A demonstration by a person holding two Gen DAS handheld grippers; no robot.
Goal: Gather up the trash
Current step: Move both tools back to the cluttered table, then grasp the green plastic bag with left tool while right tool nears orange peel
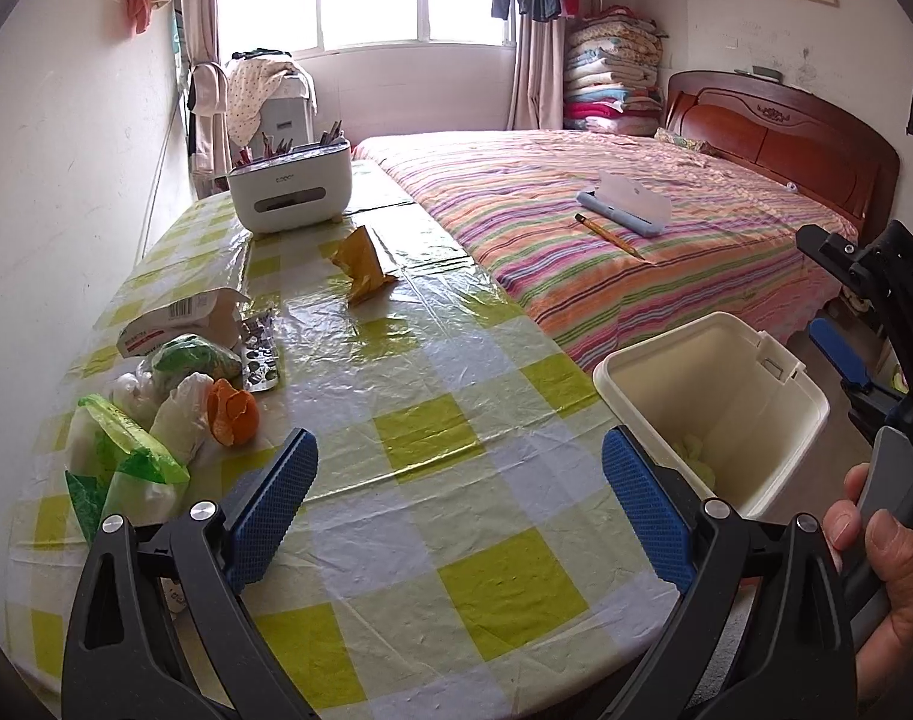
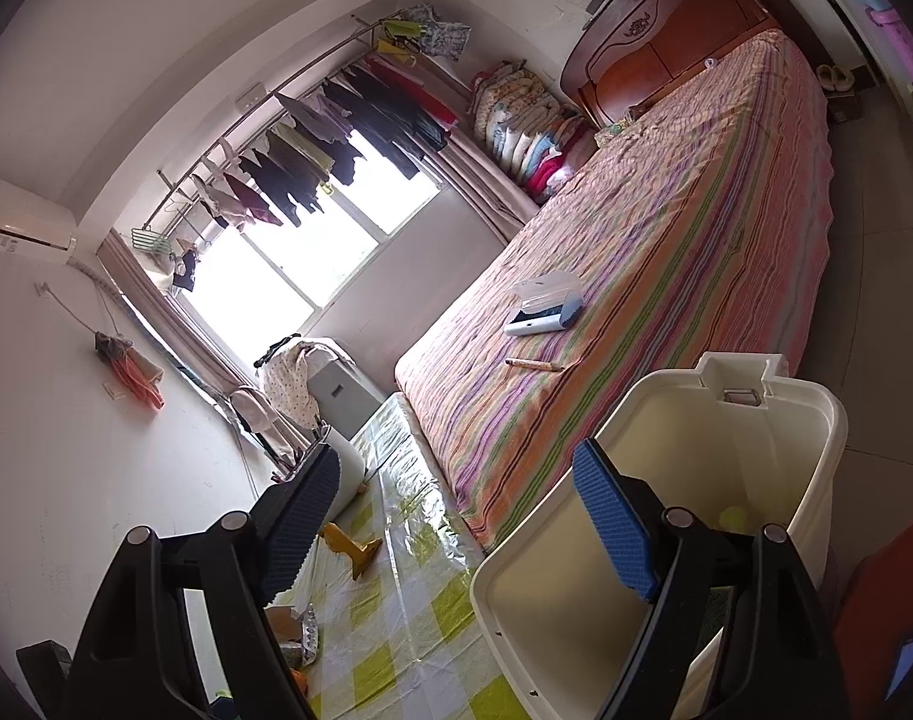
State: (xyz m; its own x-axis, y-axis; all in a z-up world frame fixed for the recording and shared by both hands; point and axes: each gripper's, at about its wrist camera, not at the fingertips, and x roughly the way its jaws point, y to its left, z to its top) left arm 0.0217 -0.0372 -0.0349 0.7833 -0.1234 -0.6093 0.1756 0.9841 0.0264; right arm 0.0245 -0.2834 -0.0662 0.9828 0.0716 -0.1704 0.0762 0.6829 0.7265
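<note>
Left wrist view has the left gripper (image 1: 456, 501) hanging over the checked counter (image 1: 444, 420), jaws spread wide, nothing between them. The trash sits in a heap at the counter's left edge: one orange peel (image 1: 233, 414), one foil blister strip (image 1: 261, 357), one torn carton (image 1: 183, 321), and a clump of plastic bags (image 1: 132, 450) I can't count cleanly, three or four perhaps. One crumpled yellow wrapper (image 1: 363, 267) lies apart, further along near the white organizer (image 1: 288, 189). One bin (image 1: 714, 408) stands just off the counter's right edge, a yellowish scrap already at its bottom. Right wrist view shows the right gripper (image 2: 456, 525) tilted beside that bin (image 2: 576, 612), jaws also wide and empty. My call: the next pick is the peel, nearest the left pads. It looks stiff enough to pinch, so swing left, drop low, straddle it with both pads before closing. Watch the bags beside it; they could drag along. On the bed (image 1: 576, 222): one pencil (image 1: 606, 234), one open case (image 1: 627, 207), likely not trash.
</note>
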